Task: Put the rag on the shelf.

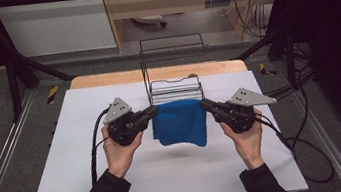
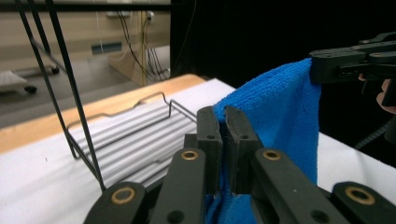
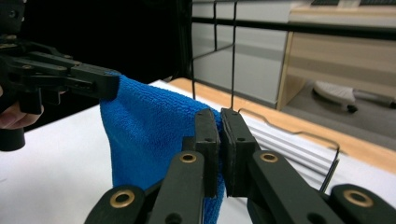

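A blue cloth (image 1: pixel 180 123) hangs in the air above the white table cover, stretched between the two grippers. My left gripper (image 1: pixel 155 110) is shut on the cloth's upper left corner, and my right gripper (image 1: pixel 204 103) is shut on its upper right corner. In the left gripper view the left gripper (image 2: pixel 223 115) pinches the cloth (image 2: pixel 285 112) between its black jaws, with the other gripper holding the far corner. In the right gripper view the right gripper (image 3: pixel 219 116) clamps the cloth (image 3: pixel 149 135) the same way. The cloth's lower edge sags free, casting a shadow on the cover.
A black wire rack (image 1: pixel 172 78) with a ribbed white base stands just behind the cloth, near the table's far edge. The white table cover (image 1: pixel 92 162) lies on a wooden tabletop (image 1: pixel 105 79). Cables trail off to the right.
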`<state>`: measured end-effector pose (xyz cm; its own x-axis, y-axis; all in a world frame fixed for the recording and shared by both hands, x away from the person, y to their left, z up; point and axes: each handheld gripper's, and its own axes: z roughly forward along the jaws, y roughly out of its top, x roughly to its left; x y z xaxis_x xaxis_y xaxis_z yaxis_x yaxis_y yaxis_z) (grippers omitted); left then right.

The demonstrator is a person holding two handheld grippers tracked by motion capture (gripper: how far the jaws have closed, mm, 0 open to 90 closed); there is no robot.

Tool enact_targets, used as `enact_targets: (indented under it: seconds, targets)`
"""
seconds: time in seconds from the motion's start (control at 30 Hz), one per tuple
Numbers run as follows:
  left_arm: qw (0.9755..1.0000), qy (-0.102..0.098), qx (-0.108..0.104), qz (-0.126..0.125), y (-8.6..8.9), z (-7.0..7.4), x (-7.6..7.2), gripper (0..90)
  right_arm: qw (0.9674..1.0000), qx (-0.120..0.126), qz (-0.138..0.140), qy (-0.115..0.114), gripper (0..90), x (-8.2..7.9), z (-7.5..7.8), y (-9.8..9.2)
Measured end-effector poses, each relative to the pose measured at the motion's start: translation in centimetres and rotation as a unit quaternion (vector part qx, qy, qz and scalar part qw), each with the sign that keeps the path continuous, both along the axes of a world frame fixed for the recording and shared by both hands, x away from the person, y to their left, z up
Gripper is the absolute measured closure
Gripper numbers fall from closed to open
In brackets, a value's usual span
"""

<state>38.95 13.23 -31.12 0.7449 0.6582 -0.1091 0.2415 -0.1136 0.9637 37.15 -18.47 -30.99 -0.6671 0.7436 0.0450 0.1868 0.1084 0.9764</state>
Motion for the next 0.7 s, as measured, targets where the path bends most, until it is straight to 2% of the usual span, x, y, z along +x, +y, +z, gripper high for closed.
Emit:
enact_targets:
  seconds: [0.23, 0.47, 0.7]
  targets:
    - [0.9995, -0.020, -0.025, 0.004, 0.0, 1.6, 0.5, 85.3, 0.9996, 0.008, -0.008, -0.024, 86.5, 0.3, 1.5, 0.0]
    - [0.9986, -0.039, -0.033, 0.011, 0.0, 3.0, 1.3, 85.4, 0.9983, 0.018, -0.021, -0.051, 86.5, 1.0, 3.3, 0.2]
    - [0.9974, -0.053, -0.044, 0.020, -0.1, 4.7, 2.2, 85.4, 0.9965, 0.015, -0.030, -0.077, 86.6, 1.7, 5.0, 0.5]
